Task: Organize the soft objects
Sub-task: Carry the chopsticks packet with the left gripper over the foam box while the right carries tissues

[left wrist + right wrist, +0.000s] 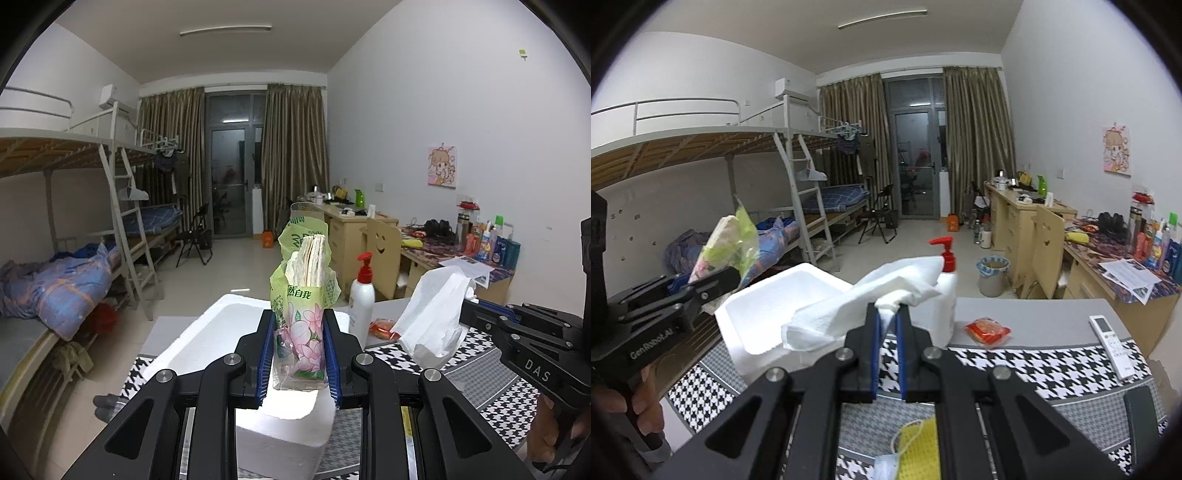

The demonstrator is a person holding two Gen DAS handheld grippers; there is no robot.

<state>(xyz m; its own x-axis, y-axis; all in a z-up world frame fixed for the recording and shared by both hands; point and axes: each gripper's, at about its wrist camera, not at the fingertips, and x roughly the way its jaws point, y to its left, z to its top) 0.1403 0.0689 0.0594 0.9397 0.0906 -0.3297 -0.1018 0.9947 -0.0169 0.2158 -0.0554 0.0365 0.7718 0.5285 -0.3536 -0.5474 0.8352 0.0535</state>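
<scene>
My left gripper (pixel 300 354) is shut on a green flowered tissue pack (pixel 303 295) and holds it upright above the white foam box (pixel 207 343). The pack also shows in the right wrist view (pixel 727 240), held in the left gripper (pixel 713 286) over the box's (pixel 783 295) left side. My right gripper (pixel 887 325) is shut on a white paper tissue (pixel 864 306) and holds it above the table beside the box. The tissue (pixel 432 317) hangs at the right in the left wrist view.
A white pump bottle with a red top (pixel 947 288) stands behind the tissue. A red snack packet (pixel 988 329) and a remote (pixel 1113 345) lie on the houndstooth cloth (pixel 1015 369). A yellow cloth and a face mask (pixel 916 450) lie near the front edge.
</scene>
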